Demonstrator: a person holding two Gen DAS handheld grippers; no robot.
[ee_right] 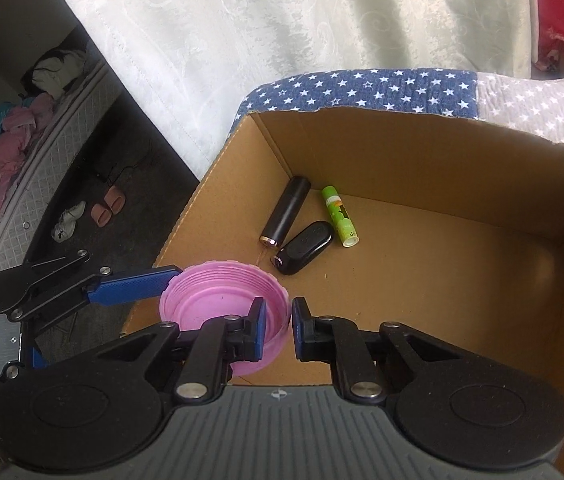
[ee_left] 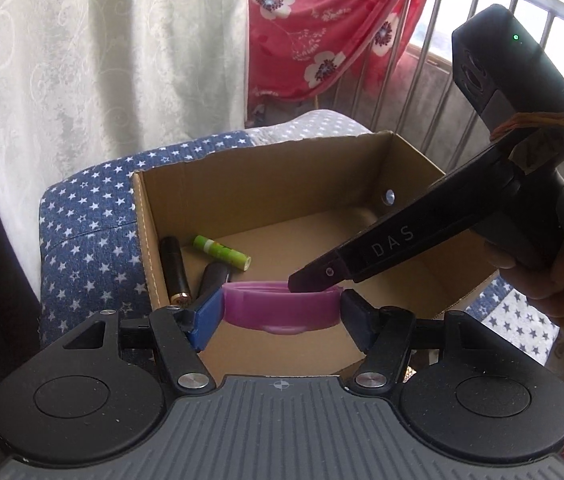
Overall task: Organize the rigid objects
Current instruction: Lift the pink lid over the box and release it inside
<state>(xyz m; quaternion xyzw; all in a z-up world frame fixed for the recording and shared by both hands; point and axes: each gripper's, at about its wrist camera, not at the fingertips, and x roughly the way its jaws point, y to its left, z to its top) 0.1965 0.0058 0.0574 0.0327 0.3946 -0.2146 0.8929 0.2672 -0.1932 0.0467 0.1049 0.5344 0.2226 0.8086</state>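
Note:
A pink plastic lid (ee_left: 282,307) (ee_right: 221,304) hangs, open side up, over the near left part of a cardboard box (ee_left: 265,168) (ee_right: 422,136). My left gripper (ee_left: 282,312) is shut on the pink lid, its blue pads pressing the lid's two sides. My right gripper (ee_right: 277,326) straddles the lid's right rim, one finger inside and one outside, with a narrow gap; it comes in from the right in the left wrist view (ee_left: 310,280). In the box lie a black tube (ee_right: 286,212), a black key fob (ee_right: 302,252) and a green tube (ee_right: 340,216).
The box sits on a blue star-patterned cushion (ee_left: 85,232) (ee_right: 362,84). A white curtain (ee_left: 101,60) hangs behind, a red floral cloth (ee_left: 322,32) and metal railing (ee_left: 462,92) at right. Slippers (ee_right: 107,204) and a mattress with clothes (ee_right: 21,168) lie at floor level left.

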